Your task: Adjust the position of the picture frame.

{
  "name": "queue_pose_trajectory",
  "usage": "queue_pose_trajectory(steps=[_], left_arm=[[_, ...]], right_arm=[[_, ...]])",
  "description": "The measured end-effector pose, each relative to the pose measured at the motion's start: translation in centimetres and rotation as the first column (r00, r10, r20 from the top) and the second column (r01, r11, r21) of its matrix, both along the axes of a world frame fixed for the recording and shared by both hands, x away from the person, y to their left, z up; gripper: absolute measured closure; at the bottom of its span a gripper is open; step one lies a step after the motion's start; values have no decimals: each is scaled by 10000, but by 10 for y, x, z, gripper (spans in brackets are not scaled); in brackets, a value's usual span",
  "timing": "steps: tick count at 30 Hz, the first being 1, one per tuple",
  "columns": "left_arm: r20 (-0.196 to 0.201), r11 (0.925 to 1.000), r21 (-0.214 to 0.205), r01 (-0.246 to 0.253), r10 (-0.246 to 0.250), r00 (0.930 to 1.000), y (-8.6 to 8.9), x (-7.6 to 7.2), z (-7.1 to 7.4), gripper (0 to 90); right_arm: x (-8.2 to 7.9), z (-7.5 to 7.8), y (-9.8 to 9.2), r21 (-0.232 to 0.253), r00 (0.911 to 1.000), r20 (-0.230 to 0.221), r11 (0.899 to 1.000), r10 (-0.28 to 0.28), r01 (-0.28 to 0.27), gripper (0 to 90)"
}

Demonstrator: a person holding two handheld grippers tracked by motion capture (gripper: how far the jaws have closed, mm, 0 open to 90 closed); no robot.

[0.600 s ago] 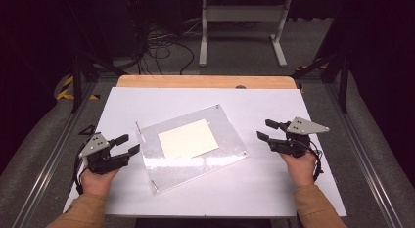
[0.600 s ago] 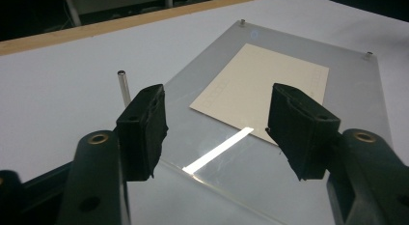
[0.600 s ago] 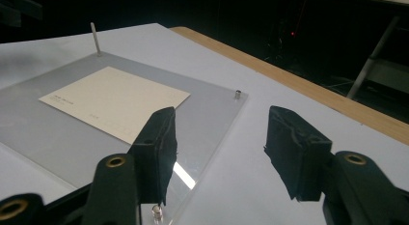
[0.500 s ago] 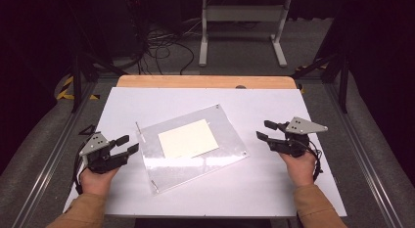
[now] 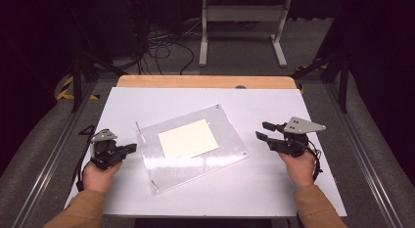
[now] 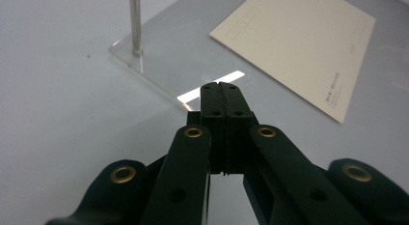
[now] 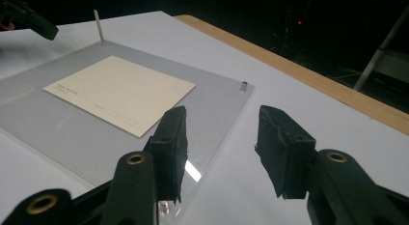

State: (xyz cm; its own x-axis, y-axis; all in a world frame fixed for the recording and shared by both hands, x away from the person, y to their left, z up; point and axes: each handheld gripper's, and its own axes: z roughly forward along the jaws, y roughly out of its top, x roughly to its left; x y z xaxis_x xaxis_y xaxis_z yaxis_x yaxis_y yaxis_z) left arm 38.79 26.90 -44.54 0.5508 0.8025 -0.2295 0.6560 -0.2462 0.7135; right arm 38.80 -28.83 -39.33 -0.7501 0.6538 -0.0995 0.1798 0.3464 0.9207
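Observation:
A clear acrylic plate lies tilted on the white table, and a cream card rests on it. My left gripper sits just off the plate's left edge. Its jaws are shut with nothing between them, and they point at the plate's edge in the left gripper view. My right gripper hovers to the right of the plate, open and holding nothing. In the right gripper view the right gripper faces the plate's near corner, with the card beyond it.
Thin metal pins stand at the plate's corners, one close ahead of the left gripper and a short stud near the right one. A wooden strip borders the table's far side. Cables and a white stand lie on the floor behind.
The left gripper has rolled slightly, so its grey top plate looks narrower. The right gripper, plate and card have stayed where they were.

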Motion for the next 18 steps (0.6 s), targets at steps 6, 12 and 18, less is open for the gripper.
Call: queue_pose_trajectory(steps=[6, 12, 18], left_arm=[[-1120, 9994, -240, -246, 218, 9935, 8, 17, -11, 897], [-1840, 9989, -419, -197, 116, 9829, 0, 21, -17, 898], [-1834, 9988, -481, -134, 43, 9830, -5, 22, -18, 899]], right_arm=[[2, -3, 3, -283, 9999, -121, 9996, 25, -28, 532], [1, -4, 3, -375, 9998, -194, 9993, 8, -15, 535], [0, -3, 1, -360, 9998, -202, 9993, -31, 23, 536]])
